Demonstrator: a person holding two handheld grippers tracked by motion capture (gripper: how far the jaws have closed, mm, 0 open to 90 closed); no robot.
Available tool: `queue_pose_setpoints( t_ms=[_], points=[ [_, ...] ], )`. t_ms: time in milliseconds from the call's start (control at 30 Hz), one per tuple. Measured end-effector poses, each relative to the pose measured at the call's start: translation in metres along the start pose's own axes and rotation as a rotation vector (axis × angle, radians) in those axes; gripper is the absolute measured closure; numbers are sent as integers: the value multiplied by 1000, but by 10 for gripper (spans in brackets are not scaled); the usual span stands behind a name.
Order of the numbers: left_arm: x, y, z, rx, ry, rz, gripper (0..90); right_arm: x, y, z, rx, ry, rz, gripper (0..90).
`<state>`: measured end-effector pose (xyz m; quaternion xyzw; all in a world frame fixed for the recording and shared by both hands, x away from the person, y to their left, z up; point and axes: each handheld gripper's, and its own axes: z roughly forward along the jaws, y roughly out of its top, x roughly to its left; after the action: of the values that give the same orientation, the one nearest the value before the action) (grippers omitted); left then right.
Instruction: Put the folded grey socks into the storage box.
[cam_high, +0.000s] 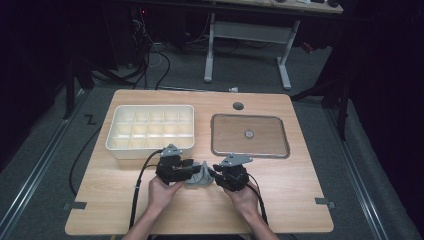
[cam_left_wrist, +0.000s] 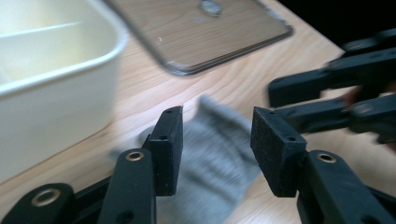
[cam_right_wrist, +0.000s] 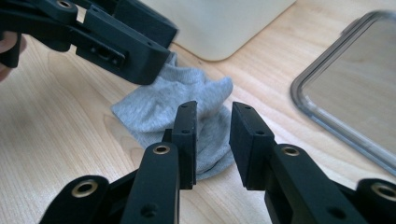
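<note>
A grey sock (cam_right_wrist: 175, 109) lies crumpled on the table (cam_high: 280, 200) at lower centre of the high view, between the two tongs, probably so each can take an end. The left tongs (cam_left_wrist: 217, 135) stand released above it; the right tongs (cam_right_wrist: 212, 140) are parted too, gripping nothing. The divided cream box (cam_high: 150, 127) and clear lid (cam_high: 250, 136) wait behind. No writing is legible.

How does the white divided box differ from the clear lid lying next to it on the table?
The white divided box is opaque, deep and split into compartments; the clear lid is see-through, flat and undivided, with a small round spot in its middle. The box sits on the left, the lid on the right. Both are rounded rectangles resting on the wooden table.
</note>
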<state>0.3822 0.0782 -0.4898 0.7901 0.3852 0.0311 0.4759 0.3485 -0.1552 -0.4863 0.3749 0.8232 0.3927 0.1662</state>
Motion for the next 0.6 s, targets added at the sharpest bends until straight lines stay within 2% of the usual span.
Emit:
queue_pose_setpoints(
  t_ms=[67, 167, 233, 367, 500, 600],
  points=[
    [3, -6, -5, 2, 52, 2, 541, 5, 4, -4, -10, -19, -24, 732],
    [10, -14, -6, 18, 91, -20, 537, 14, 12, -7, -20, -16, -50, 740],
    [14, -17, -4, 27, 99, -43, 533, 20, 18, -5, -16, -11, -72, 742],
    [16, -22, 2, 51, 109, -47, 516, 24, 24, 7, 19, 1, -89, 743],
    [14, -29, 5, 49, 100, -55, 504, 16, 18, 23, 83, -2, -22, 718],
    [14, -31, 7, 57, 88, -56, 496, 9, 12, 29, 106, 12, 35, 709]
  ],
)
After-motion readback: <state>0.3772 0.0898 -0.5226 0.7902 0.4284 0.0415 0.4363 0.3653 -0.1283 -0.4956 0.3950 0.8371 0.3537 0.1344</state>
